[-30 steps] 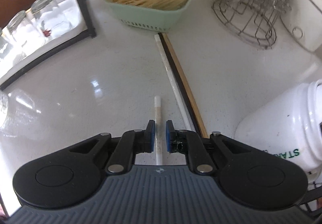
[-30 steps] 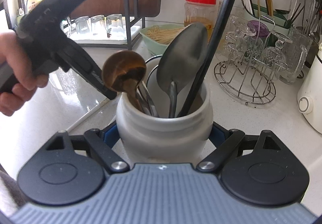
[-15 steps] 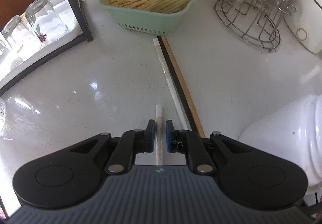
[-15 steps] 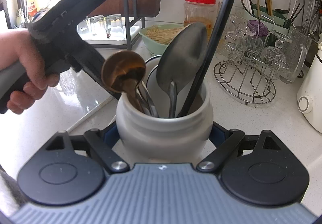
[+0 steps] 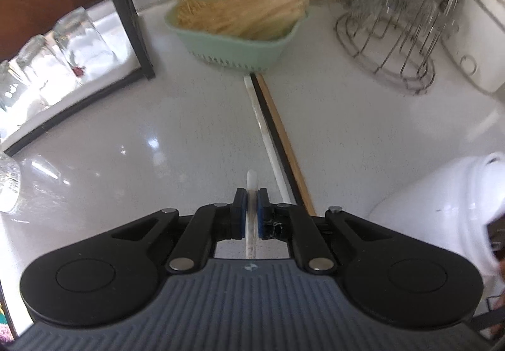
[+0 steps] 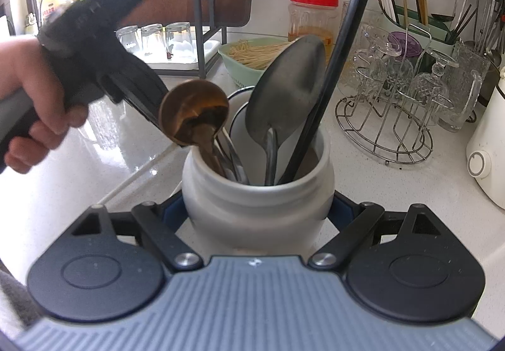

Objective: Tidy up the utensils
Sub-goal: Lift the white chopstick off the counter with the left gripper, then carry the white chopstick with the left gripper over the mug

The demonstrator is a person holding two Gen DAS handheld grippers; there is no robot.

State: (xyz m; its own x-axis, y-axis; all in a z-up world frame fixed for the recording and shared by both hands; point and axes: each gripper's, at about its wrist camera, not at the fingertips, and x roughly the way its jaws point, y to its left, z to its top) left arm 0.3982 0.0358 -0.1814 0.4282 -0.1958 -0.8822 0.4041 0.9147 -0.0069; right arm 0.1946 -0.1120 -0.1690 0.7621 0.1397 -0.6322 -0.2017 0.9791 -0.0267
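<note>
Now the white counter (image 5: 132,142) holds a white jar (image 6: 257,202) full of spoons, and the right gripper (image 6: 257,209) squeezes its two sides. Near the middle of the counter, the left gripper (image 5: 251,212) has just closed its jaws on a thin white chopstick (image 5: 251,183).

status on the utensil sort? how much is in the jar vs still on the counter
Done: white jar, clamped by the right tool, already holds a wooden spoon, metal spoon and black utensil. In hand: left tool has just closed on a white chopstick. Left: three chopsticks on the counter.
</note>
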